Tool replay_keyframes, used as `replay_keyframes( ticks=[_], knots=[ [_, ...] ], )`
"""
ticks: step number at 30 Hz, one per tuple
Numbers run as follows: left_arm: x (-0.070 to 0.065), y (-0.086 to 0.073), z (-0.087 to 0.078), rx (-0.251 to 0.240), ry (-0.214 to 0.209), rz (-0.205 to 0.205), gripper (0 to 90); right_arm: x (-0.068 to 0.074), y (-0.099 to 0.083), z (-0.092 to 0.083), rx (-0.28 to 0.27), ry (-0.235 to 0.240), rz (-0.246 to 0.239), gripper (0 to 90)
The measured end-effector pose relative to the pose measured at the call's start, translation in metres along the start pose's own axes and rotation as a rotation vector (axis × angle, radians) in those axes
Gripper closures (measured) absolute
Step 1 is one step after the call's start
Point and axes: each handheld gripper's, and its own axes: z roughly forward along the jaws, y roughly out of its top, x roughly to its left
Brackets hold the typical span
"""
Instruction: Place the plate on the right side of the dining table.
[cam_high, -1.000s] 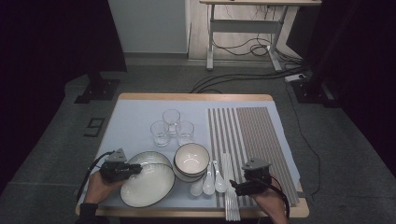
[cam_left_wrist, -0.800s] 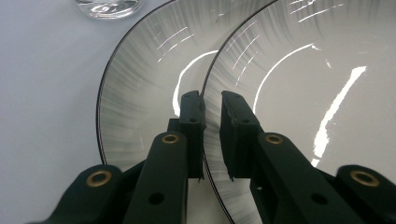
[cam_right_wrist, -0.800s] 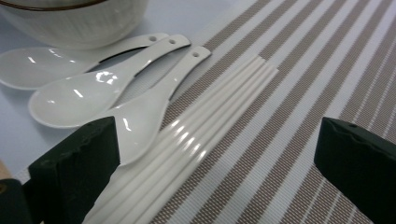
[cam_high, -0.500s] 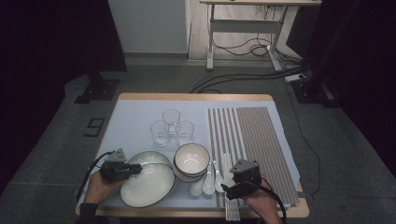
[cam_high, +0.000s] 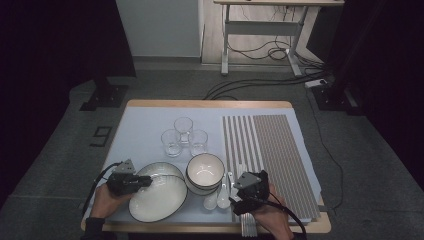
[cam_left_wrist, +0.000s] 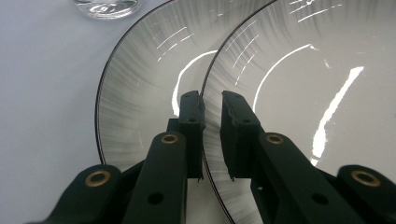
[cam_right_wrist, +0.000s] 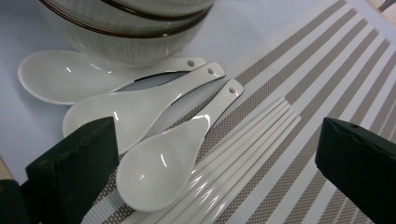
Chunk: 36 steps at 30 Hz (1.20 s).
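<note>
Glossy white glazed ceramic on the plates (cam_left_wrist: 299, 70), with dark-lined rims and bright streaks of reflected light; same sheen on the spoons (cam_right_wrist: 154, 163) and the smooth chopsticks (cam_right_wrist: 243, 149). Woven, matt, striped fabric on the placemat (cam_right_wrist: 327, 79) (mesh texture plain up close). Matt black plastic on the left gripper (cam_left_wrist: 212, 100), brass-coloured rivets.

The right gripper (cam_high: 239, 192) is shifting leftward along the tabletop's near edge, off the striped mat (cam_high: 280, 150) and toward the spoons (cam_high: 220, 192); its jaws are now standing wide over spoons and chopsticks (cam_right_wrist: 247, 154).
</note>
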Motion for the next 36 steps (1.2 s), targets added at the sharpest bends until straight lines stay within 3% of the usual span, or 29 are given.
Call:
replay_keyframes(
  ticks=[7,11,16,28,30,36],
  knots=[
    [0.000,0.000,0.000,0.000,-0.001,0.003,78.7,0.013,0.016,0.001,0.015,-0.051,-0.120,0.0],
    [0.000,0.000,0.000,0.000,-0.001,0.002,78.7,0.018,0.022,0.001,0.018,-0.066,-0.155,0.0],
    [0.000,0.000,0.000,0.000,-0.003,0.004,78.7,0.029,0.035,-0.001,0.035,-0.107,-0.236,0.0],
    [0.001,0.000,0.000,-0.001,-0.005,0.006,78.6,0.044,0.050,-0.003,0.047,-0.152,-0.341,1.3],
    [0.001,0.000,0.000,0.000,-0.005,0.007,78.6,0.050,0.054,-0.004,0.051,-0.165,-0.387,1.9],
    [0.001,0.000,0.000,0.000,-0.006,0.007,78.5,0.054,0.061,-0.002,0.055,-0.160,-0.438,2.9]
  ],
)
